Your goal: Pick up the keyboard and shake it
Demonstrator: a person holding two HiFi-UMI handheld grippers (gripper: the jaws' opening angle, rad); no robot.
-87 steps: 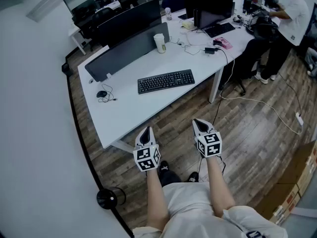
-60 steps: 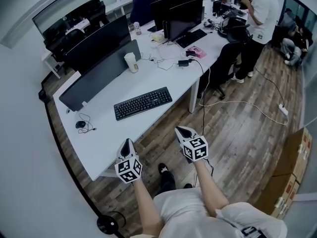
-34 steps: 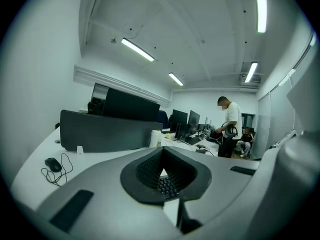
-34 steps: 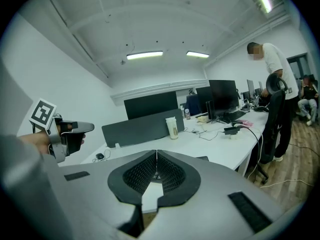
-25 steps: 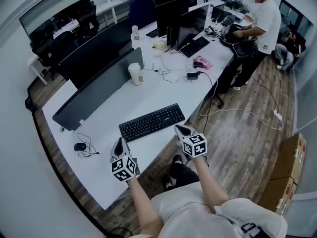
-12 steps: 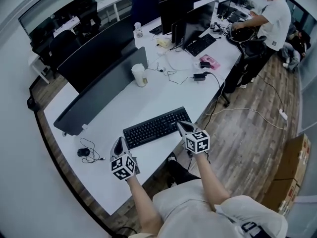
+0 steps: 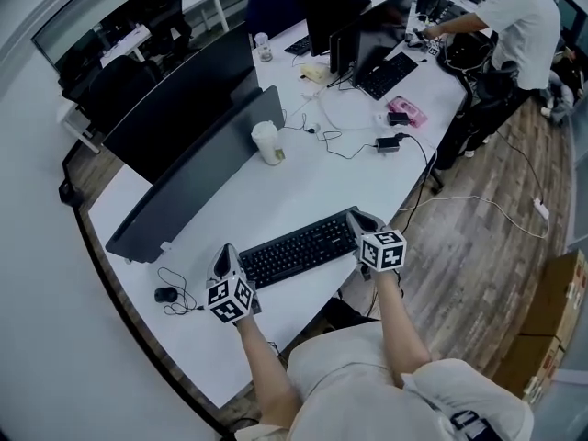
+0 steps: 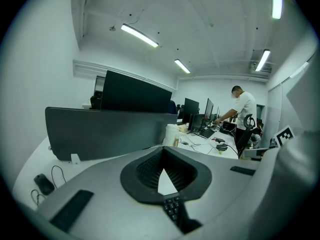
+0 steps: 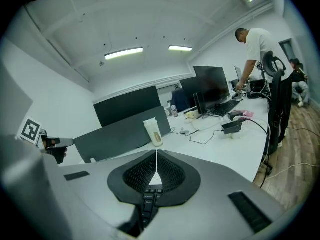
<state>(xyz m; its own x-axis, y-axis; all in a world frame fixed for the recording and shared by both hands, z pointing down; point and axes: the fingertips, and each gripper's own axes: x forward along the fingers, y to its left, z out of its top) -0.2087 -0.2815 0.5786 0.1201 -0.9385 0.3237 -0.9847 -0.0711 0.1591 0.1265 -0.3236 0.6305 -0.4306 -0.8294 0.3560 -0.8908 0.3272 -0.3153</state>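
A black keyboard (image 7: 299,246) lies flat near the front edge of the white desk (image 7: 303,186). My left gripper (image 7: 221,255) is shut, its tips just off the keyboard's left end. At the keyboard's right end my right gripper (image 7: 356,219) is shut too, tips over the corner. In the left gripper view the jaws (image 8: 163,151) meet with nothing between them, and a few keys of the keyboard (image 8: 171,207) show below. The right gripper view shows the same: closed jaws (image 9: 156,154) above the keyboard (image 9: 148,198).
A paper cup (image 7: 268,142) stands by a grey divider panel (image 7: 197,177). A mouse (image 7: 165,294) with its cable lies left of my left gripper. Cables and a power adapter (image 7: 387,143) lie further back. A person (image 7: 514,26) stands at the desk's far right.
I have come up to the desk. Both grippers have moved forward from over the floor to the two ends of the keyboard, still shut.
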